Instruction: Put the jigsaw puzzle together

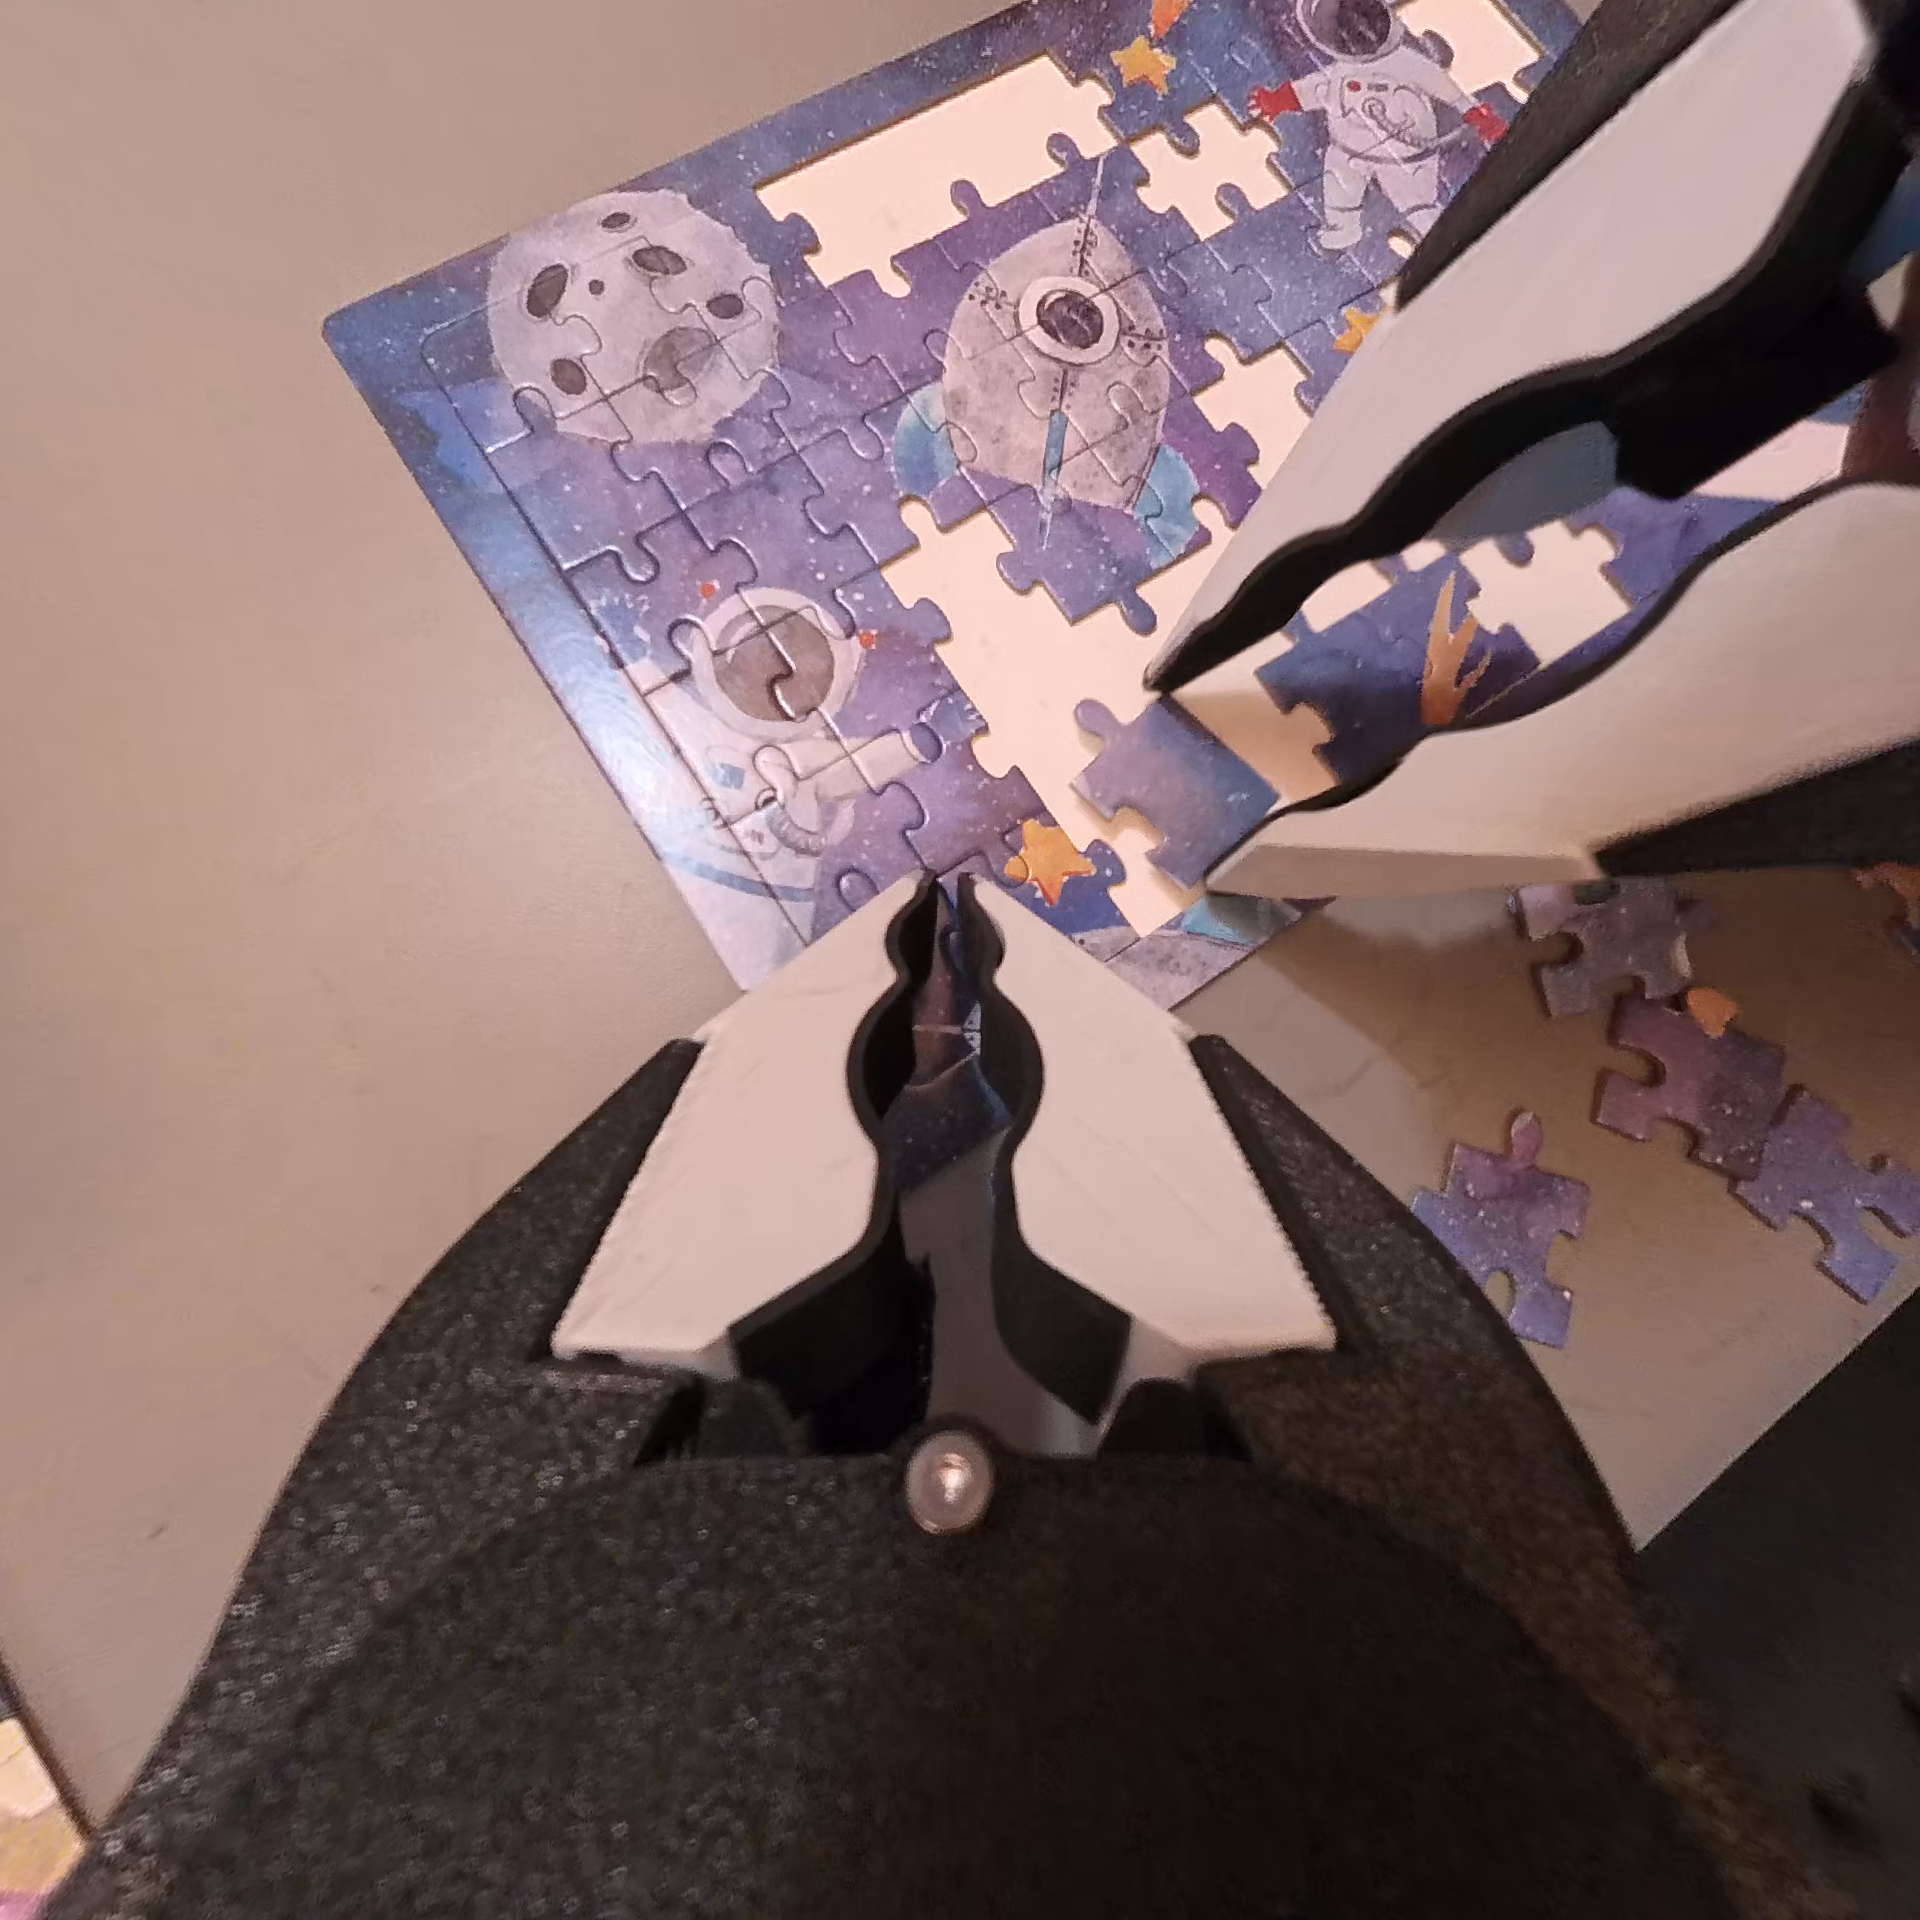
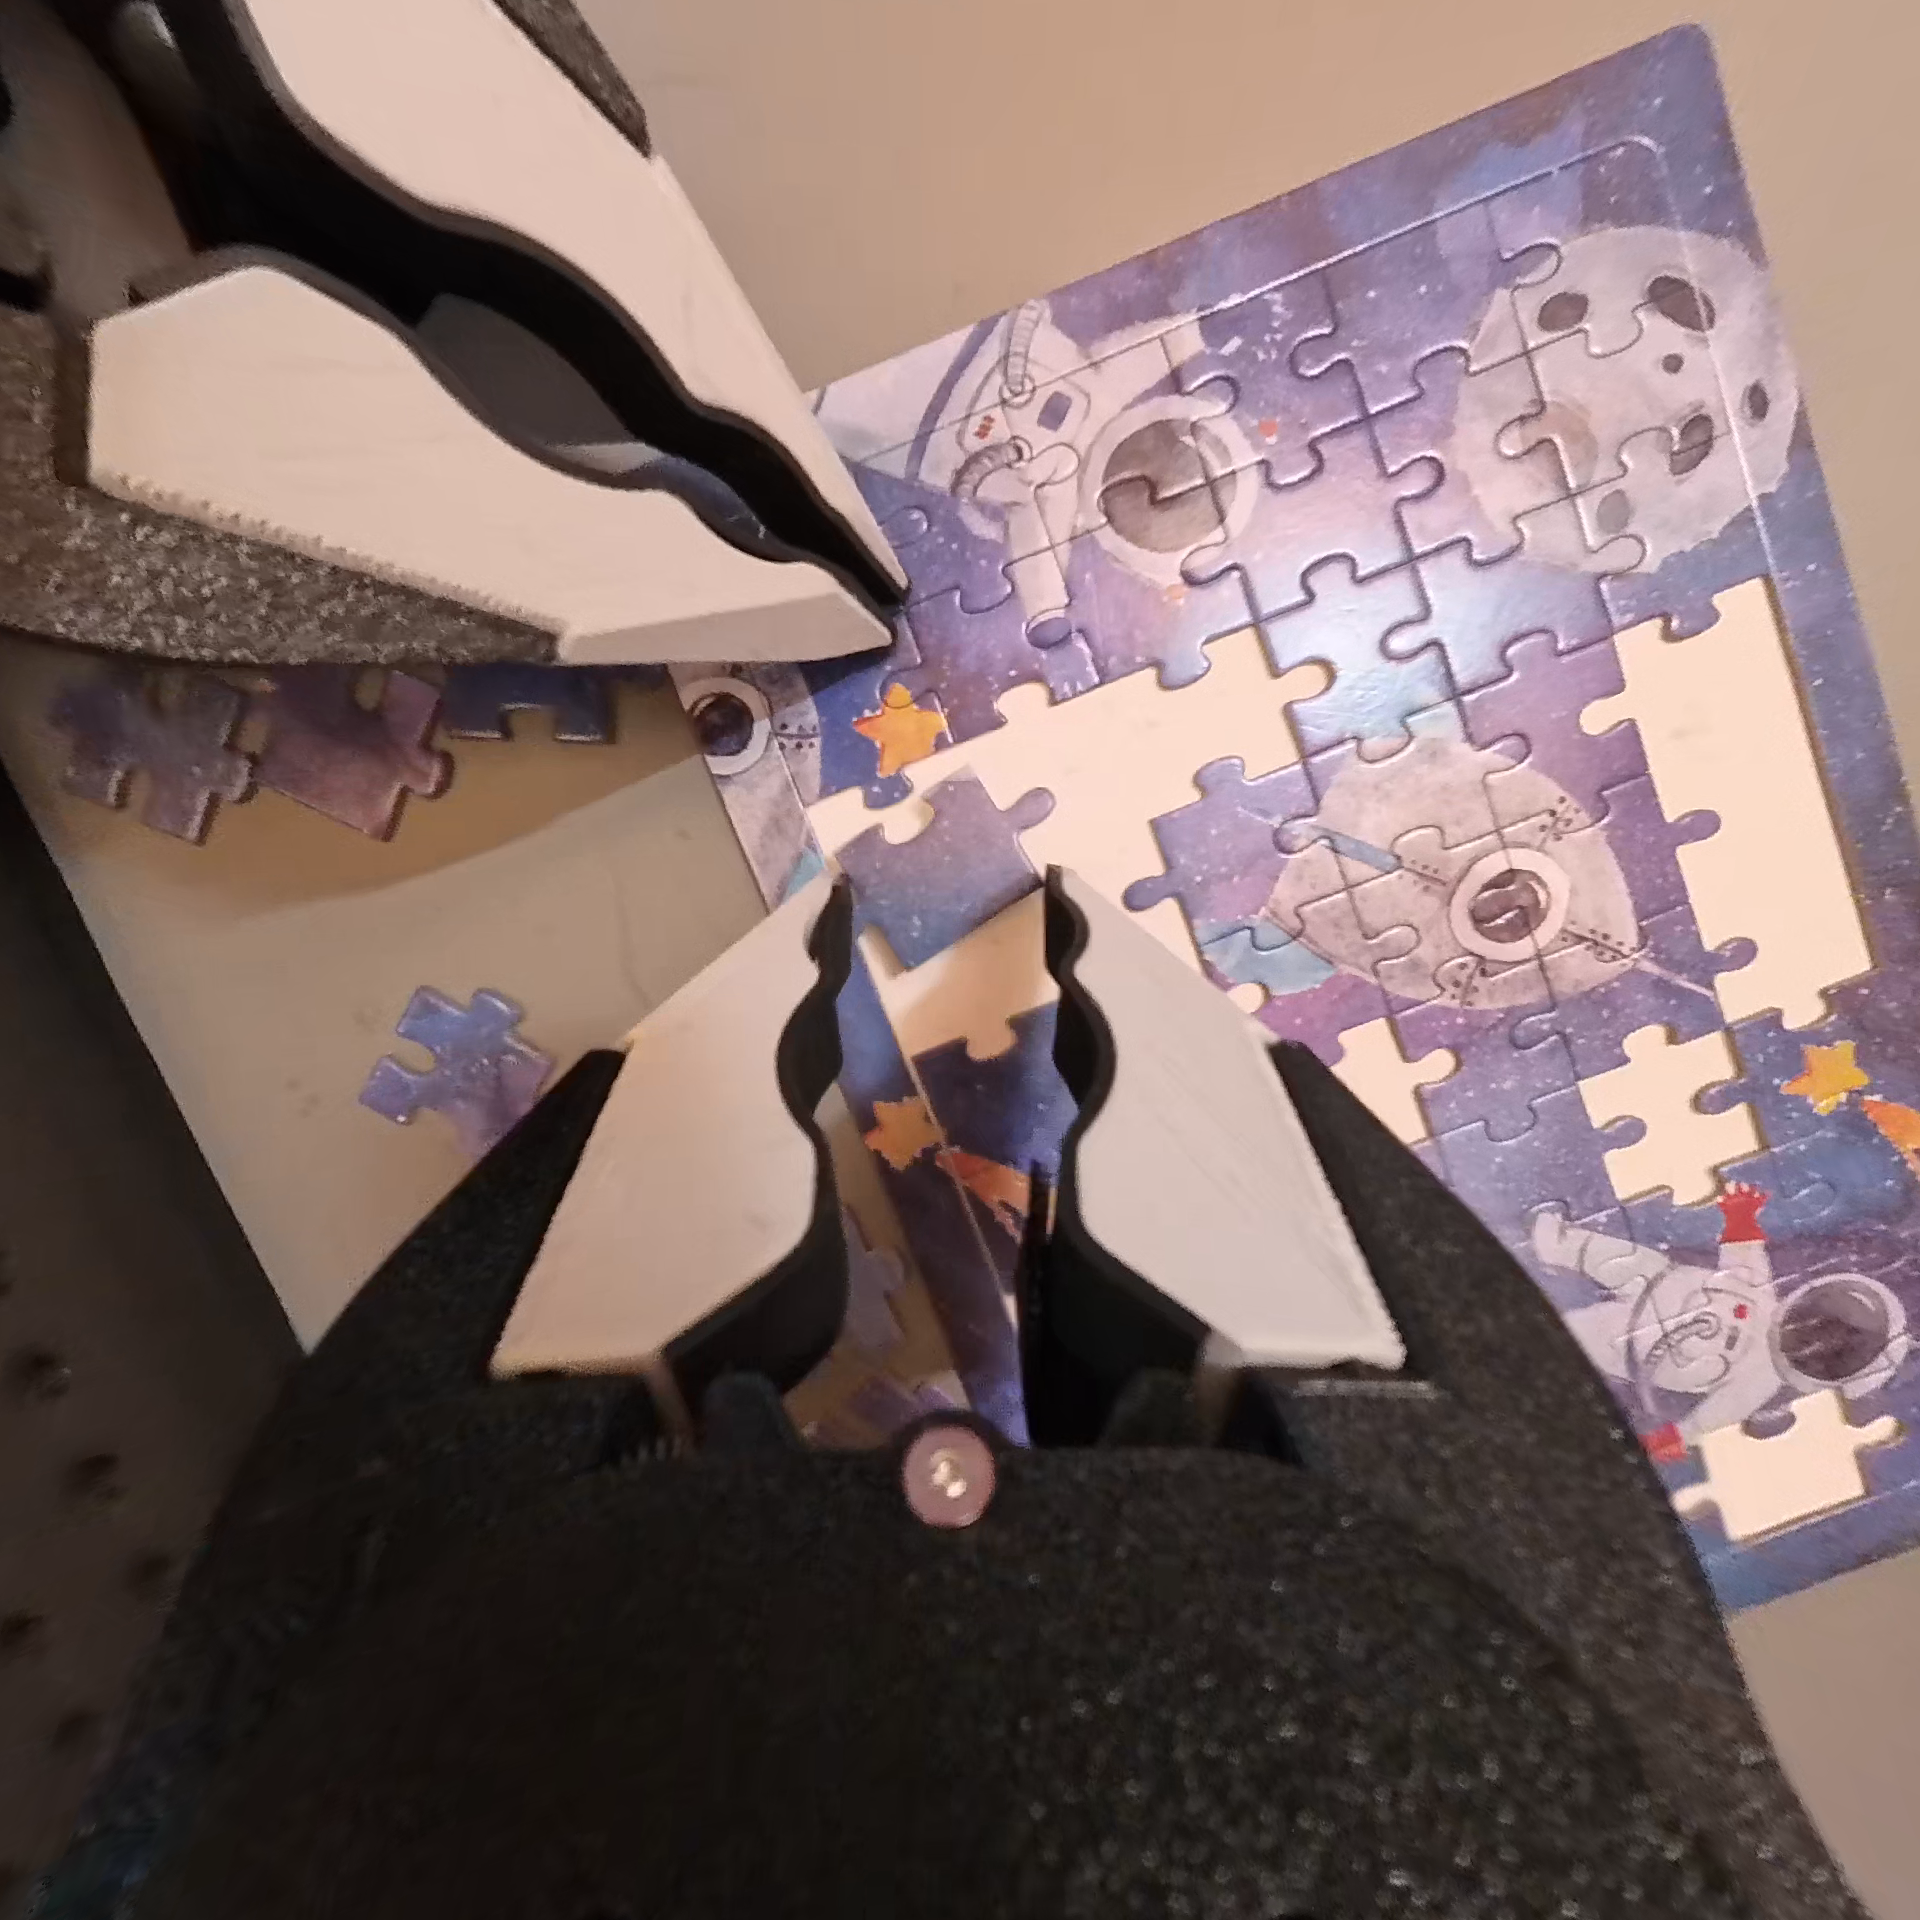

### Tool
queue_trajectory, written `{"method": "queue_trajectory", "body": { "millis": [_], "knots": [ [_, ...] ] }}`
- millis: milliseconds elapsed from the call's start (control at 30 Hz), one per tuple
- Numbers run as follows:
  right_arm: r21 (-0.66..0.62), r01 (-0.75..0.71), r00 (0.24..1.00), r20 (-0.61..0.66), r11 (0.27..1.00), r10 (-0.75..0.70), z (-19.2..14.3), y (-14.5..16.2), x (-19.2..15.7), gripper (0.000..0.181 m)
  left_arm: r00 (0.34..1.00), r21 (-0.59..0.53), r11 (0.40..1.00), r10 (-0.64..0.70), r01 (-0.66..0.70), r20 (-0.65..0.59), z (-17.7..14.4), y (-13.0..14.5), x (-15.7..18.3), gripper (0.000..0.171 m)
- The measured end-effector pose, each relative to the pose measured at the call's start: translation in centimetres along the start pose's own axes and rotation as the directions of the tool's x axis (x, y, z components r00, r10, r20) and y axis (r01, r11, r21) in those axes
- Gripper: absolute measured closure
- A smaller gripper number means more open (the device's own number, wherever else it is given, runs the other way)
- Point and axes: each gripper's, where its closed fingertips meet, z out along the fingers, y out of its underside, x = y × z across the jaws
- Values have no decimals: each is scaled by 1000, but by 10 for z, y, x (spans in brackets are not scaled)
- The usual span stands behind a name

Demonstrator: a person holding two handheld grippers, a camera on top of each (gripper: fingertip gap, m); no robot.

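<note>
The space jigsaw board lies on a beige table, mostly filled, with several bare white gaps. It also shows in the right wrist view. My right gripper has its fingers against two sides of a blue puzzle piece and holds it over a bare gap at the board's near edge. From the left wrist view, the right gripper and the piece show at the right. My left gripper is shut, its tips on the board near a yellow star. It shows at upper left in the right wrist view.
Several loose purple-blue pieces lie on a pale panel beside the board. They also show in the right wrist view. A dark area lies past the panel's edge.
</note>
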Motion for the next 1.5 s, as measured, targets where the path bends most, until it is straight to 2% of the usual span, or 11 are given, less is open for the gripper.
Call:
{"method": "queue_trajectory", "body": {
  "millis": [100,200,300,400,567,700,900,1133,1333,1433,1500],
  "knots": [
    [46,50,999,11,998,-50,-8,-3,2,144,1000,12,1000,-3,3,-17,-1,-2,3,167],
    [149,148,989,-19,978,-147,-21,-16,1,144,988,76,993,-85,95,-127,-7,-14,14,156],
    [225,245,969,-98,943,-228,-33,-28,1,144,928,105,957,-230,271,-292,-17,-25,20,146],
    [254,345,932,-203,903,-299,-42,-37,1,146,844,114,911,-311,395,-437,-28,-36,26,149],
    [269,380,916,-243,885,-320,-44,-38,-1,175,775,99,864,-385,493,-502,-33,-40,19,148],
    [230,318,944,-166,920,-284,-31,-27,1,175,770,108,852,-400,512,-497,-35,-39,10,148],
    [182,248,964,-146,952,-223,-27,-13,17,176,848,109,903,-340,415,-405,-30,-31,7,148],
    [201,132,991,-35,971,-127,-41,2,26,170,924,61,990,-93,124,-370,-17,-15,45,142],
    [227,65,998,-4,972,-65,-38,5,35,170,973,22,997,71,-68,-219,-2,-2,45,116],
    [192,51,999,7,980,-53,-37,11,36,168,977,15,992,125,-124,-176,0,1,44,116],
    [242,33,999,19,970,-39,-49,8,33,167,977,14,988,155,-155,-146,1,2,41,126]
  ]
}}
